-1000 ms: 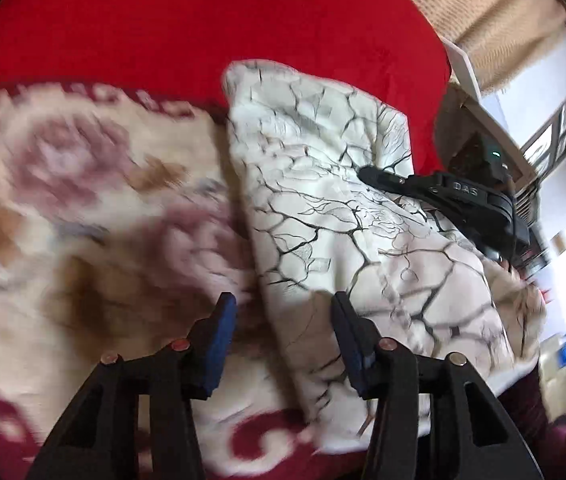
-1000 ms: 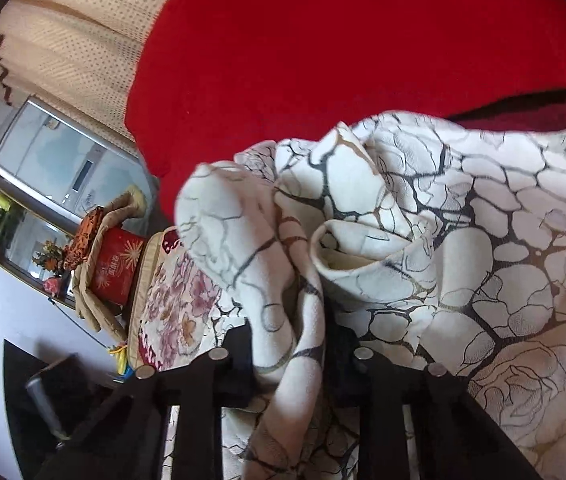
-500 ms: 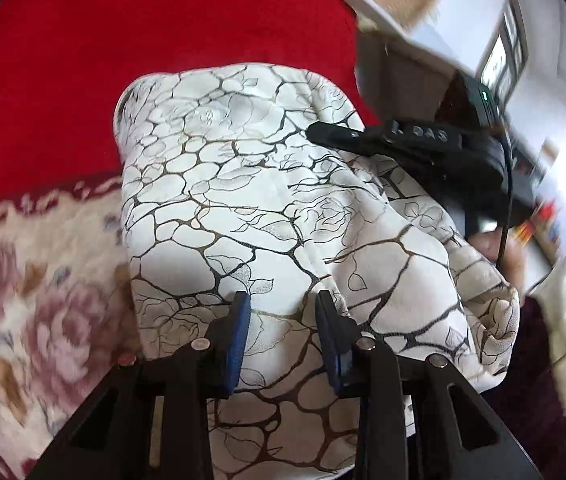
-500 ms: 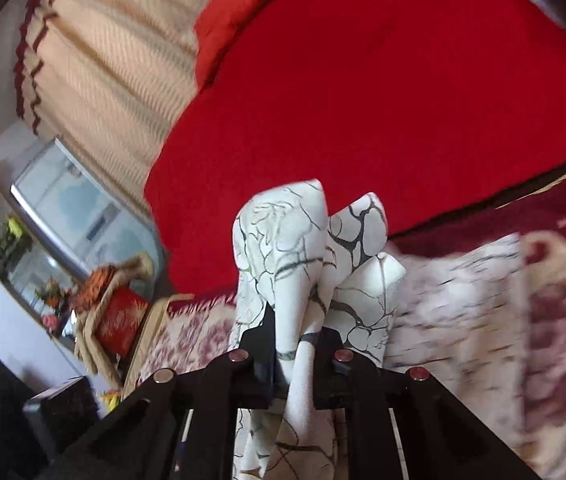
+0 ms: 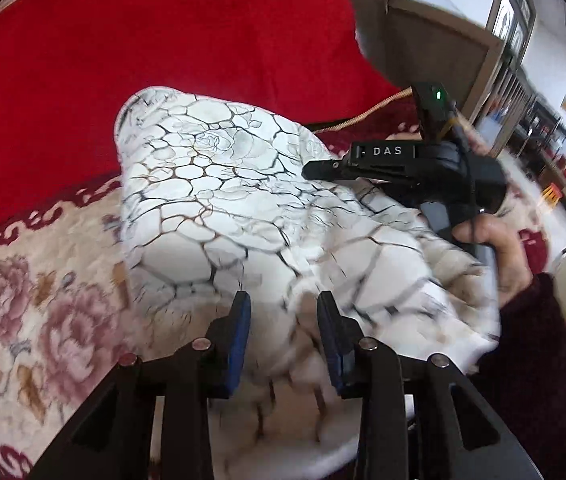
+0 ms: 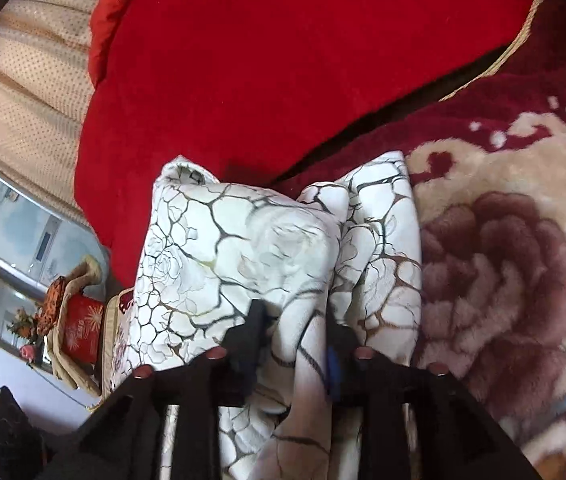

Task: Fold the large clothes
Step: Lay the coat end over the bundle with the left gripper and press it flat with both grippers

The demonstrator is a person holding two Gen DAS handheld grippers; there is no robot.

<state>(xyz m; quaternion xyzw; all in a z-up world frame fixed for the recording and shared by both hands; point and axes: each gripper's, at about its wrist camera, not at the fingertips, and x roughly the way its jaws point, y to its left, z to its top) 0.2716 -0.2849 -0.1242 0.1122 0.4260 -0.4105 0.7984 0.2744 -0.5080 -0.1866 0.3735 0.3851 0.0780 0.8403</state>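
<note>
Garment (image 5: 219, 200), white with a dark crackle-and-rose print, lies as a thick multi-layer bundle on the floral rug (image 5: 35, 304), its far end against the red cushion (image 5: 163, 40); judged from the stacked layers, most folds are done, with a final tidy or one more fold left. Nearest, the left gripper (image 5: 283, 320) hovers over the bundle's near end, jaws partly apart and having just widened, fabric beneath but not pinched; the right gripper (image 6: 295, 336) straddles a raised fold (image 6: 303, 320), its jaws having just spread, pads apparently clear of the cloth. Farther off, the person's hand (image 5: 499, 248) holds that tool at the bundle's side.
</note>
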